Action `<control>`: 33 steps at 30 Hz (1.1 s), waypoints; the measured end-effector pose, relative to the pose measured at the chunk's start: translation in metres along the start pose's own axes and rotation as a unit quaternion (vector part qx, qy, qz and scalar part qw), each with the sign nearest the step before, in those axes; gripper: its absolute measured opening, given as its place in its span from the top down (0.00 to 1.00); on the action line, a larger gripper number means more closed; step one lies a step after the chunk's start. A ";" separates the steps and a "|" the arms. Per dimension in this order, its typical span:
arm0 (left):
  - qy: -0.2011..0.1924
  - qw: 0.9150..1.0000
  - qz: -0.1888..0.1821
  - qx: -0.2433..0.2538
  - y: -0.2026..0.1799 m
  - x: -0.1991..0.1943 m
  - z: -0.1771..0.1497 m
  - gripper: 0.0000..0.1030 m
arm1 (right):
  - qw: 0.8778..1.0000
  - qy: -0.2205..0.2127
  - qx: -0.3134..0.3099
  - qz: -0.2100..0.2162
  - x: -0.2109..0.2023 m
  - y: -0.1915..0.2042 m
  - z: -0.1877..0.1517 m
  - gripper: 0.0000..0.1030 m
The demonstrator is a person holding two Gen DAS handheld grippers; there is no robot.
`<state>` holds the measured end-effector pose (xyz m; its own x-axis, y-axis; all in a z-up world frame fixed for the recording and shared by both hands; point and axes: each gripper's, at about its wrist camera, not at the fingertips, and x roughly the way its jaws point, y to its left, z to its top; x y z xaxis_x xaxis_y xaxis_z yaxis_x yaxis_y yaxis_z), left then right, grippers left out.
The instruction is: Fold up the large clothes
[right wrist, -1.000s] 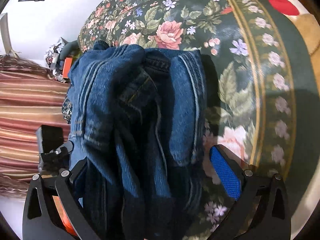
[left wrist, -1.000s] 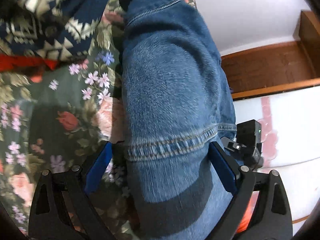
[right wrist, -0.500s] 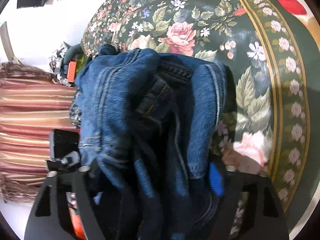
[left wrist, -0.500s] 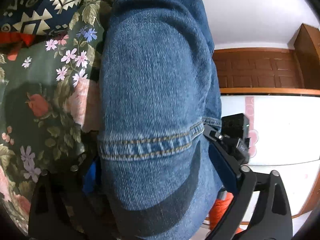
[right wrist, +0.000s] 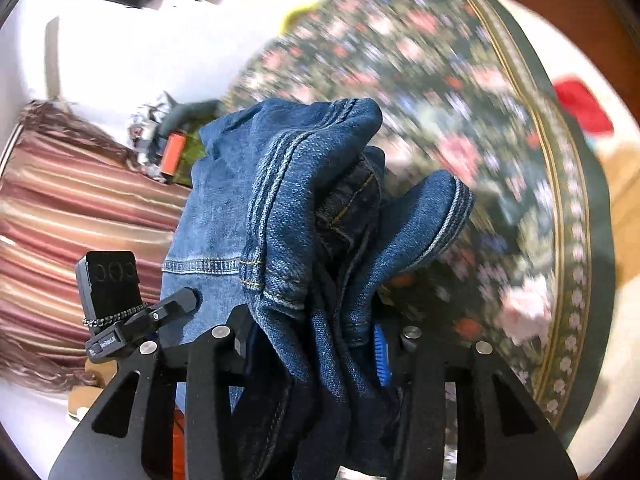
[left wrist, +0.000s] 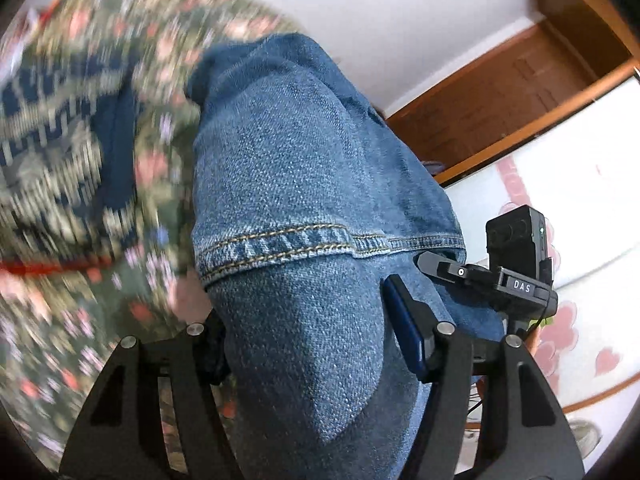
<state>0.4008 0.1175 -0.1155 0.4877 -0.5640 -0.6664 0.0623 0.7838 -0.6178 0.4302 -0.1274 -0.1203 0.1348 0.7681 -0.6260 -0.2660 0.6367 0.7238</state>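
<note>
Jeans (left wrist: 304, 184) hang bunched above the floral bedspread (left wrist: 60, 320) — the left gripper (left wrist: 308, 332) and the right gripper (right wrist: 316, 344) have both just been closing, each now clamping a thick denim fold.

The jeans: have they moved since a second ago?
Yes. The jeans have been lifted up off the flowered bedspread, which now looks farther below and blurred, while more of the white wall shows.

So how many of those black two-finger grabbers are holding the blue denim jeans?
2. The left gripper clamps a hemmed fold of jeans; the right gripper pinches bunched denim.
</note>
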 end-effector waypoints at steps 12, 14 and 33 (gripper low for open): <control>-0.123 0.991 0.013 0.039 0.026 -0.160 0.068 0.38 | 0.989 -0.085 -0.119 0.030 0.014 0.139 0.048 0.62; -0.133 0.990 0.024 0.031 0.041 -0.174 0.075 0.38 | 0.987 -0.083 -0.131 0.035 0.035 0.156 0.058 0.62; -0.074 0.977 0.126 -0.158 0.268 -0.101 0.072 0.31 | 0.999 0.041 -0.010 -0.017 0.273 0.056 0.077 0.47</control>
<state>0.4307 0.4031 -0.1838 0.5744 -0.3024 -0.7607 -0.3366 0.7598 -0.5562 0.5258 0.1233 -0.2281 0.0654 0.7368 -0.6730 -0.2823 0.6605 0.6957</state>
